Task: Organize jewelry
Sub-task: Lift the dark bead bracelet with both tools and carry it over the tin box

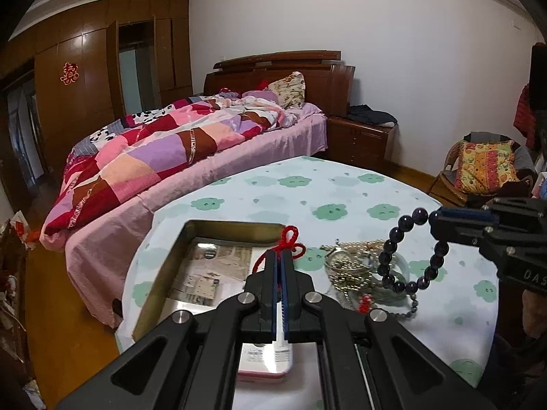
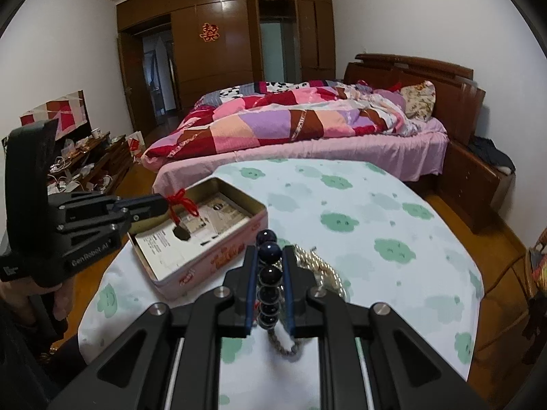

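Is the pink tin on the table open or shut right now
Open. The pink tin has no lid on it, and printed paper shows on its floor. No lid is visible in either view.

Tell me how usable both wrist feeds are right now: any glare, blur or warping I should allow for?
Left wrist view: dim room light, strong fisheye bending of the table edge, dark corners; the red cord and bead bracelet stay sharp. Right wrist view: same warping; glare on the wardrobe; beads nearest the lens slightly soft.
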Motion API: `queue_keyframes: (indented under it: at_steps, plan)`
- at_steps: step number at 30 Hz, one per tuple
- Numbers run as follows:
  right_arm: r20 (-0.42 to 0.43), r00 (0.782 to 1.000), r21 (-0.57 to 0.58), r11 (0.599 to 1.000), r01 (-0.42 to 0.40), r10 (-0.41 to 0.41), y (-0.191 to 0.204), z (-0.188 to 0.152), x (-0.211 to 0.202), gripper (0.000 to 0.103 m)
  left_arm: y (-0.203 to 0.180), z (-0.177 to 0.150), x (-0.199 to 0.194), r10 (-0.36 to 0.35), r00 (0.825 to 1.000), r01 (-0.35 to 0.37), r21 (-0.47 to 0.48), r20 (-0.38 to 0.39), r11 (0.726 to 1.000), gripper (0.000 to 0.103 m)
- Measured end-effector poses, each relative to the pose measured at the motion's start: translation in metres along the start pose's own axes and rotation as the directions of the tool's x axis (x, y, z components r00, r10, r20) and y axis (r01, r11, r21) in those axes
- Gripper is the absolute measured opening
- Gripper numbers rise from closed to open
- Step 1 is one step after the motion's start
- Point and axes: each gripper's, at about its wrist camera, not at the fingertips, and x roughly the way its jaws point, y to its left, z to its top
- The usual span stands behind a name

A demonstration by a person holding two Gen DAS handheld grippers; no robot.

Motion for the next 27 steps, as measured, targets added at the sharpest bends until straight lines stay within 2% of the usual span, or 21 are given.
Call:
queue_keyframes:
  at_steps: [14,27]
  plan:
    - [-0.012,0.999,-0.062,0.997,-0.041,0.040,0.019,0.030,0.029,0.016,0.023,0.010,0.021,0.062,0.998,-0.061,0.023,-0.024,0.998,0.000]
    - [-0.057,0.997,-0.094,0.994,-0.062,0.057,0.034,0.051,0.081,0.016,0.051,0.016,0.059,0.111,0.990,-0.108,0.036,-0.085,0.994,0.000]
